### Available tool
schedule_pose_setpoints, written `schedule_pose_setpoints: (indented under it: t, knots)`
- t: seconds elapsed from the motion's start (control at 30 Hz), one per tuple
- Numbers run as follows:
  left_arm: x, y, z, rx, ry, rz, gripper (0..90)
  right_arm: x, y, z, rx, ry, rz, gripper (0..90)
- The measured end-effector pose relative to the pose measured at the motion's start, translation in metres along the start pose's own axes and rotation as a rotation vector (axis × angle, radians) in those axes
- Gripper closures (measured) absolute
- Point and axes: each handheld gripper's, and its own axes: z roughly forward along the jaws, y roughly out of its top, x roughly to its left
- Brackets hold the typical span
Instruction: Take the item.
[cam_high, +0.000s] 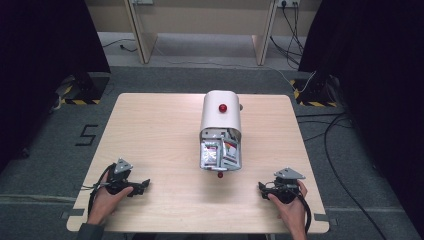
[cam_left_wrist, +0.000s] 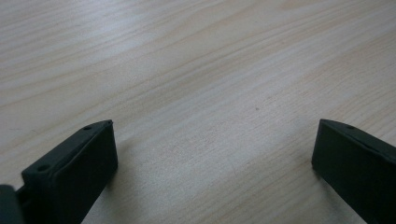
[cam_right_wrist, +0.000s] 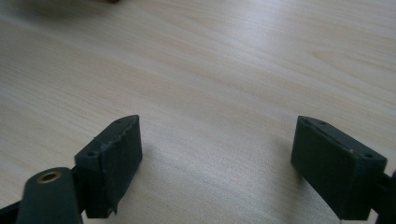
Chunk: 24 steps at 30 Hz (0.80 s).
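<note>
1. Near the middle of the desk (cam_high: 150, 125), a white bread-bin-shaped container (cam_high: 220, 116) lies with its rounded top toward the far edge; a red knob (cam_high: 222, 107) sits on its upper face.
2. At the container's near end, the open door (cam_high: 220, 162) rests flat on the desk, and small packets (cam_high: 216, 150) in white, red and silver lie inside the opening and on the door. A second red knob (cam_high: 220, 175) shows at the door's near edge.
3. Left claw (cam_high: 145, 184): held by the left hand (cam_high: 106, 200) at the desk's near left corner, lying low over the wood and pointing toward the middle. In the left gripper view (cam_left_wrist: 212, 140) its jaws stand wide apart with bare wood between them.
4. Right claw (cam_high: 261, 186): held by the right hand (cam_high: 292, 205) at the near right corner, pointing inward. In the right gripper view (cam_right_wrist: 217, 140) its jaws likewise stand wide apart over bare wood, gripping nothing.
5. Both claws lie well apart from the container, one on either side of its near end.
</note>
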Motion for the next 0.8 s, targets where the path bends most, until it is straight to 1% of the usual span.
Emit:
schedule_pose_setpoints:
  t: [0.03,0.1,0.13,0.23,0.27,0.3,0.37,0.43,0.47,0.57,0.6,0.8]
  knots:
    - [0.000,0.000,0.000,0.000,0.000,0.000,0.0,0.002,0.000,0.000,-0.003,-0.002,0.004,20.4]
    - [0.000,0.000,0.000,0.000,0.000,0.001,0.0,0.002,0.000,-0.001,-0.005,-0.002,-0.006,20.7]
    - [0.000,0.000,0.000,0.000,0.000,0.000,0.0,0.005,0.003,-0.003,-0.019,-0.007,-0.022,21.1]
    - [0.000,0.000,0.000,0.000,0.000,0.000,0.0,0.008,0.006,-0.007,-0.034,-0.013,-0.022,21.4]
    - [0.000,0.000,0.000,0.000,0.000,0.000,0.0,0.009,0.008,-0.010,-0.052,-0.015,-0.029,21.6]
    - [0.000,0.000,0.000,0.000,0.000,0.000,0.0,0.010,0.009,-0.012,-0.058,-0.017,-0.029,21.9]
    - [0.000,0.000,0.000,0.000,0.000,0.000,0.0,0.010,0.010,-0.015,-0.073,-0.010,-0.027,22.7]
    - [0.000,0.000,0.000,0.000,0.000,0.000,0.0,0.010,0.011,-0.017,-0.077,-0.007,-0.023,23.2]
    - [0.000,0.000,0.000,0.000,0.000,0.000,0.0,0.012,0.013,-0.020,-0.088,-0.005,-0.025,24.0]
    - [0.000,0.000,0.000,0.000,0.000,0.001,0.0,0.013,0.015,-0.023,-0.095,0.000,-0.028,24.7]
    - [0.000,0.000,0.000,0.000,0.000,0.000,0.0,0.015,0.018,-0.027,-0.104,0.002,-0.034,25.4]
    - [0.000,0.000,0.000,0.000,0.000,0.000,0.0,0.019,0.024,-0.037,-0.120,0.013,-0.045,26.3]
